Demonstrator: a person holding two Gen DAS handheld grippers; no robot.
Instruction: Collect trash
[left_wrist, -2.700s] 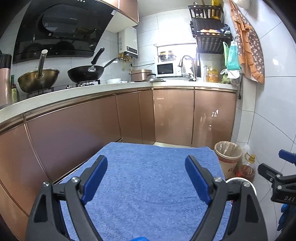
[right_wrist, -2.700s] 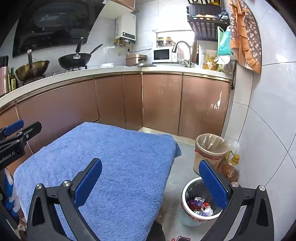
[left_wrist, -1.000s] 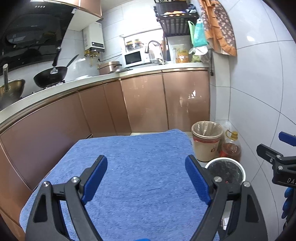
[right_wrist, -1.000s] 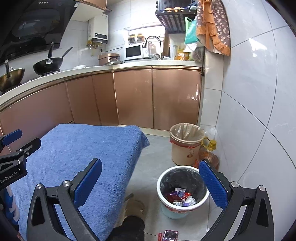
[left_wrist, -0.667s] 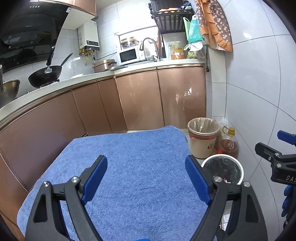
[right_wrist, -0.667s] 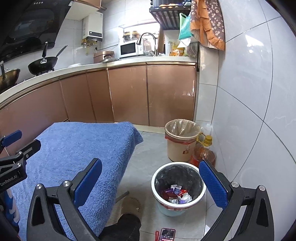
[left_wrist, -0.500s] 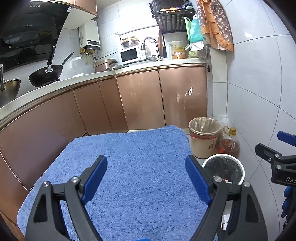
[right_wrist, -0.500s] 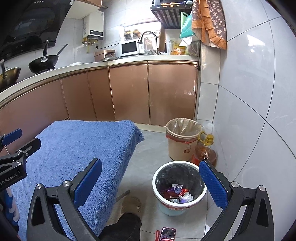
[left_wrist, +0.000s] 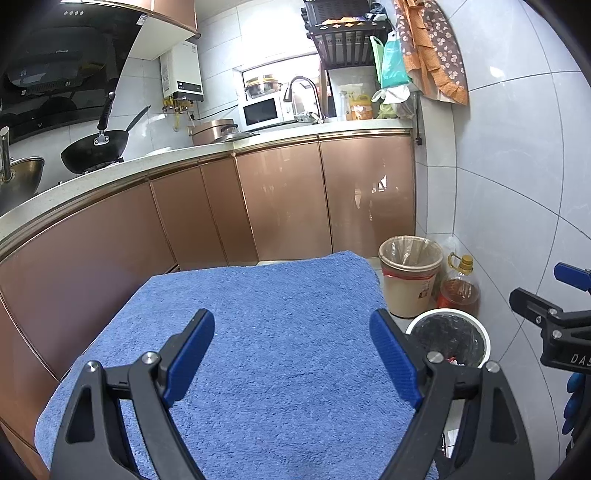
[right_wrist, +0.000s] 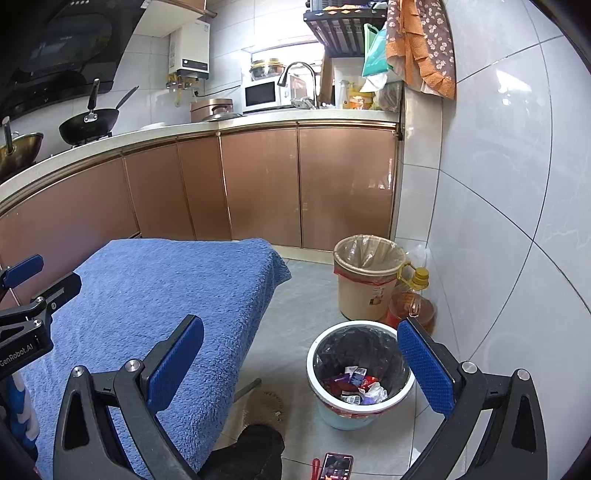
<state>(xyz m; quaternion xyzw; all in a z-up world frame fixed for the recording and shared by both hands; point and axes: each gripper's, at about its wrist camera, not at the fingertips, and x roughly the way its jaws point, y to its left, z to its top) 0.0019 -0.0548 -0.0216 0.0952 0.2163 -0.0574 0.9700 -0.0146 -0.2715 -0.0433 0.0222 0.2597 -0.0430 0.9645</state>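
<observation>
A small white waste bin (right_wrist: 360, 398) with a black liner stands on the floor right of the table, with several crumpled wrappers (right_wrist: 354, 382) inside. It also shows at the right in the left wrist view as the bin (left_wrist: 448, 334). My left gripper (left_wrist: 291, 350) hovers open over the blue towel (left_wrist: 258, 332) with nothing between its fingers. My right gripper (right_wrist: 301, 360) is open and empty, above the towel's right edge (right_wrist: 255, 314) and the floor beside the bin. No loose trash shows on the towel.
A beige bin (right_wrist: 367, 277) with a clear liner and an oil bottle (right_wrist: 412, 299) stand by the tiled wall. A phone (right_wrist: 336, 466) lies on the floor near a dark shoe (right_wrist: 255, 450). Copper cabinets (left_wrist: 280, 199) and a counter with pans run behind.
Both views have swung right since the earliest frames, away from the stove toward the wall corner, so the bins are now in fuller view. Both grippers stayed open and empty.
</observation>
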